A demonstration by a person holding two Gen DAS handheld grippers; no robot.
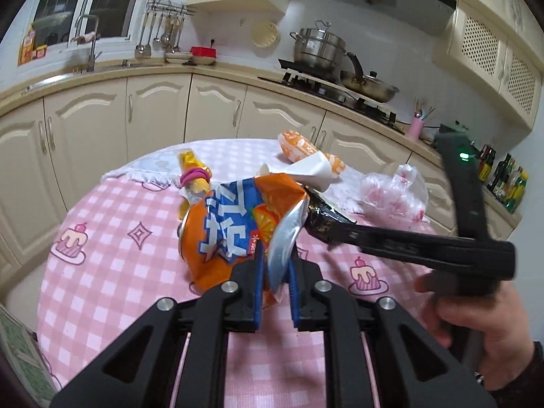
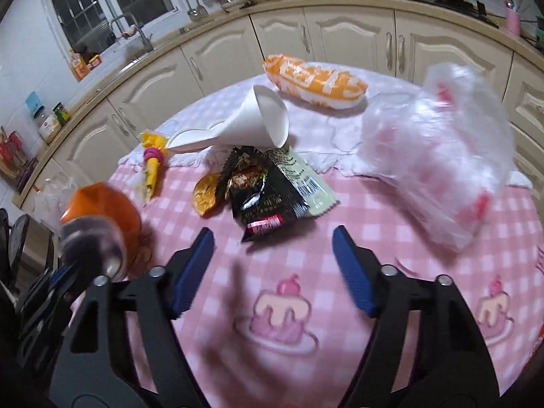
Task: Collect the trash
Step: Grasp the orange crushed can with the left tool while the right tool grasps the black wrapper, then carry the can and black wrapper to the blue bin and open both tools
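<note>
A crushed orange drink can (image 1: 231, 224) with blue and white lettering hangs over the pink checked table (image 1: 112, 272), and my left gripper (image 1: 276, 258) is shut on its silver rim. In the right wrist view the can (image 2: 102, 210) shows at the far left. My right gripper (image 2: 272, 238) is open, low over the cloth, with nothing between its blue pads (image 2: 195, 265). A black snack wrapper (image 2: 272, 193) lies just beyond its tips. From the left wrist view the right gripper (image 1: 328, 238) reaches in from the right, beside that wrapper (image 1: 319, 217).
Also on the table: a tipped white paper cup (image 2: 258, 122), an orange snack bag (image 2: 316, 81), a clear plastic bag (image 2: 435, 156), a yellow packet with a pink band (image 2: 153, 163) and a small gold wrapper (image 2: 205, 193). Cream cabinets (image 1: 217, 108) curve behind. A hand (image 1: 476, 323) holds the right gripper.
</note>
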